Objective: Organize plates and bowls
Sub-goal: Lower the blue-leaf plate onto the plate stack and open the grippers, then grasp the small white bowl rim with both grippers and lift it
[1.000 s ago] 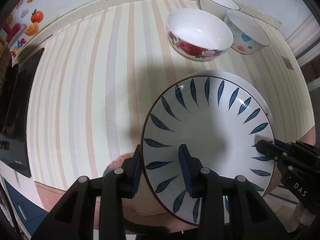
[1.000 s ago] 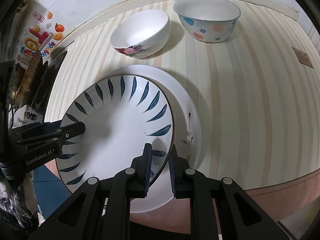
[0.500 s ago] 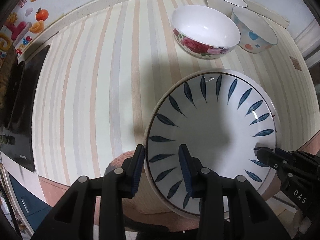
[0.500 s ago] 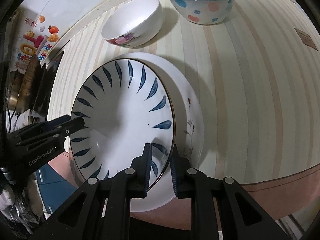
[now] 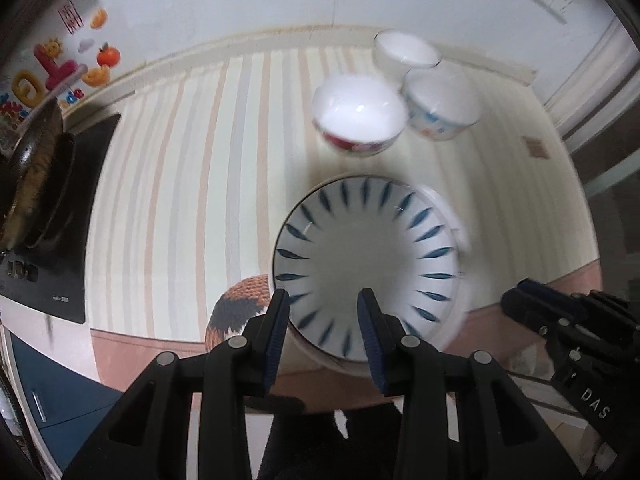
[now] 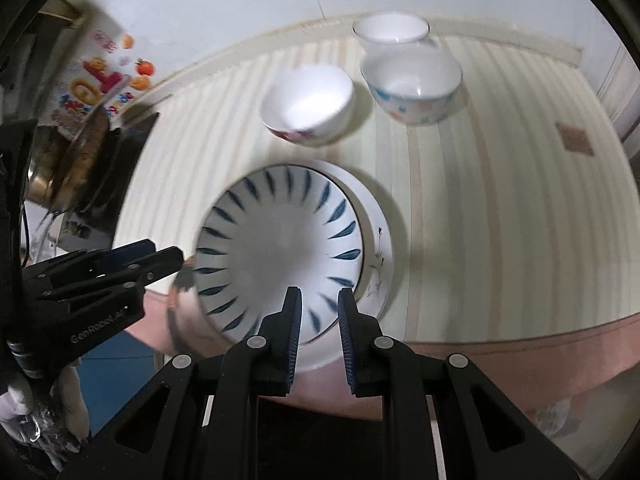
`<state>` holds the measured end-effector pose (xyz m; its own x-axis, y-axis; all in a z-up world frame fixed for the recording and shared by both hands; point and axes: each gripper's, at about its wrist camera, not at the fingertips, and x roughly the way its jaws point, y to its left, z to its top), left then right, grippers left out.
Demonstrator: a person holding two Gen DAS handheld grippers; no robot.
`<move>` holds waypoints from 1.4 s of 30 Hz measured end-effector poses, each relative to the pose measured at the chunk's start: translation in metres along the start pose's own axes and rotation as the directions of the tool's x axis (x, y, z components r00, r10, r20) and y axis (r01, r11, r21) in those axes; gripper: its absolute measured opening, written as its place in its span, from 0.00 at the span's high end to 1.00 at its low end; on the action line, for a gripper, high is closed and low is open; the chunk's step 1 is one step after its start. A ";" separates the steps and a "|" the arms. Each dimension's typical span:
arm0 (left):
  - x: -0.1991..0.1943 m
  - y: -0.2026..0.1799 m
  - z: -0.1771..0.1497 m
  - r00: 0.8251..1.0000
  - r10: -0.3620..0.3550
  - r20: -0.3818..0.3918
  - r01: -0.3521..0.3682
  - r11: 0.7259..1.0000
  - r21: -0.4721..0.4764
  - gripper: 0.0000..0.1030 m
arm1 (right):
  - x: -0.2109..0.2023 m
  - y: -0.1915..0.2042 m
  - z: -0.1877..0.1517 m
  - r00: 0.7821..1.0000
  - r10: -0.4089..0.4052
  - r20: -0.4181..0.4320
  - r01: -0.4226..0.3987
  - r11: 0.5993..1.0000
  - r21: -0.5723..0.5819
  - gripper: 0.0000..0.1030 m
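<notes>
A blue-leaf plate (image 5: 366,268) (image 6: 280,256) lies on top of a larger white plate (image 5: 454,216) (image 6: 380,240) near the front edge of the striped counter. My left gripper (image 5: 324,310) is open and pulled back, its fingers above the plate's near rim without touching. My right gripper (image 6: 318,312) is open and also drawn back over the plate's near rim. Three bowls stand behind: a rose bowl (image 5: 358,120) (image 6: 308,104), a dotted bowl (image 5: 440,104) (image 6: 414,80) and a white bowl (image 5: 406,54) (image 6: 390,32). Both views are blurred by motion.
A black stove (image 5: 44,216) with a dark pan (image 5: 32,168) stands at the left. A woven trivet (image 5: 240,304) lies at the counter's front edge, left of the plates. A wall with stickers (image 5: 60,68) runs behind the striped counter (image 5: 200,184).
Both grippers have opened, let go of the blue-leaf plate and drawn back and up. The plate now rests on the white plate.
</notes>
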<state>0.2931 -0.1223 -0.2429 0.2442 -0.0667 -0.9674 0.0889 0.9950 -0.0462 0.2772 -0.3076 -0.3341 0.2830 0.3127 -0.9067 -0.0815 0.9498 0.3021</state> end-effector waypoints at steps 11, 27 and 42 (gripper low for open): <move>-0.100 -0.026 -0.027 0.992 -0.048 0.113 0.053 0.998 -0.038 0.68 | -0.113 0.022 -0.026 0.995 0.055 0.087 -0.048 0.995 -0.087 0.80; -0.143 -0.033 -0.051 0.986 -0.033 0.166 0.050 0.994 -0.101 0.68 | -0.177 0.029 -0.050 0.985 0.112 0.132 -0.086 0.979 -0.186 0.80; -0.014 0.022 0.067 0.996 -0.050 0.077 0.062 0.983 -0.172 0.63 | -0.079 -0.011 0.047 0.987 0.127 0.099 -0.126 0.992 -0.013 0.41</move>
<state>0.3569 -0.1044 -0.2137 0.3133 -0.1215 -0.9419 -0.0640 0.9868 -0.1486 0.3009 -0.3432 -0.2516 0.3635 0.4277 -0.8276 -0.1288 0.9029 0.4101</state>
